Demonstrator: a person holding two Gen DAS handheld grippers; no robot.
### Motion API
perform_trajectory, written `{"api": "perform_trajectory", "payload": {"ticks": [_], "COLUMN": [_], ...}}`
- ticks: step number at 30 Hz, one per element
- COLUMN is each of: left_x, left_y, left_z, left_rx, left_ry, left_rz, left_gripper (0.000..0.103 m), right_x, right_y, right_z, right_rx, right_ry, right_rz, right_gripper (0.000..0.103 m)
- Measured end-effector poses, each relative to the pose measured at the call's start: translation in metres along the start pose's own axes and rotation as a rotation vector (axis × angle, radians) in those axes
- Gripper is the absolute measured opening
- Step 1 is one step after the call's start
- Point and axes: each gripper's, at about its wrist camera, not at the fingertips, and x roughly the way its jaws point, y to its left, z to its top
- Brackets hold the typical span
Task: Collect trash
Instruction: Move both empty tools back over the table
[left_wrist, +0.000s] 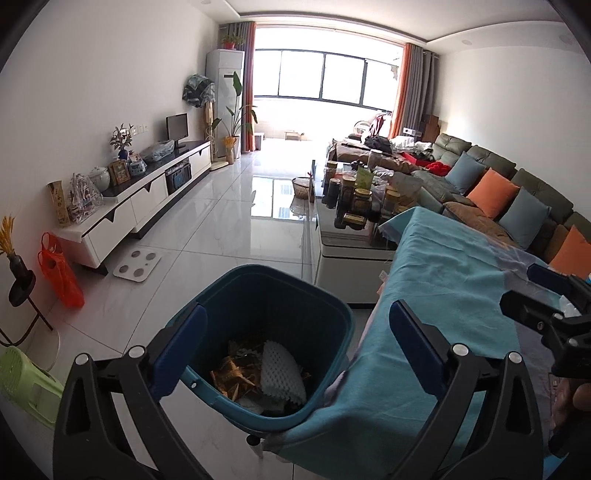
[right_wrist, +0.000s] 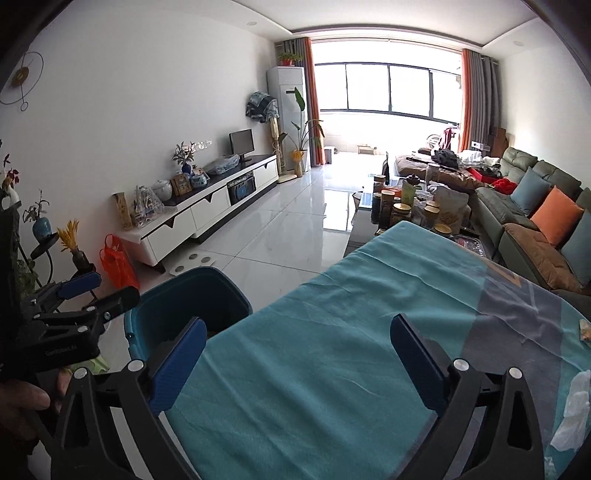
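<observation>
A dark teal trash bin (left_wrist: 325, 317) stands on the floor beside a table covered with a teal cloth (left_wrist: 443, 295). It holds white foam netting (left_wrist: 280, 373) and brown wrappers (left_wrist: 231, 380). My left gripper (left_wrist: 297, 347) is open and empty right above the bin; it also shows in the right wrist view (right_wrist: 99, 290). My right gripper (right_wrist: 297, 360) is open and empty above the cloth (right_wrist: 332, 332); it also shows in the left wrist view (left_wrist: 532, 291). The bin (right_wrist: 162, 306) sits at its left. A crumpled white tissue (right_wrist: 574, 417) and a small scrap (right_wrist: 585, 330) lie on the cloth at the right edge.
A coffee table (left_wrist: 347, 251) crowded with jars stands beyond the covered table. A sofa (left_wrist: 517, 199) with cushions runs along the right. A white TV cabinet (left_wrist: 147, 199), an orange bag (left_wrist: 61, 275), a floor scale (left_wrist: 136, 264) and a green stool (left_wrist: 26, 384) are at the left.
</observation>
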Motion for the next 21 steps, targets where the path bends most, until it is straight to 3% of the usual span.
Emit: {"api": "perform_trajectory", "payload": {"ticks": [8,14,21], "left_x": [-0.037,-0.05,-0.059], "left_y": [-0.044,-0.088,-0.155], "left_z": [0.007,0.005,-0.009], "left_rx": [0.001,0.036,0.123], "left_ry": [-0.049,-0.056,-0.048], "left_rz": [-0.102,-0.214,-0.366], "left_gripper": [0.097,0.097,0.097], "right_x": [-0.062,-0.107,-0.145], "right_y": [-0.035,-0.059,-0.095], "right_z": [-0.032,-0.056,-0.092], "right_rx": [0.099,0.16,0.228], "right_ry": [-0.1,-0.175,-0.202], "right_rz": [-0.041,-0.123,-0.252], "right_gripper": [0.096,0.096,0.096]}}
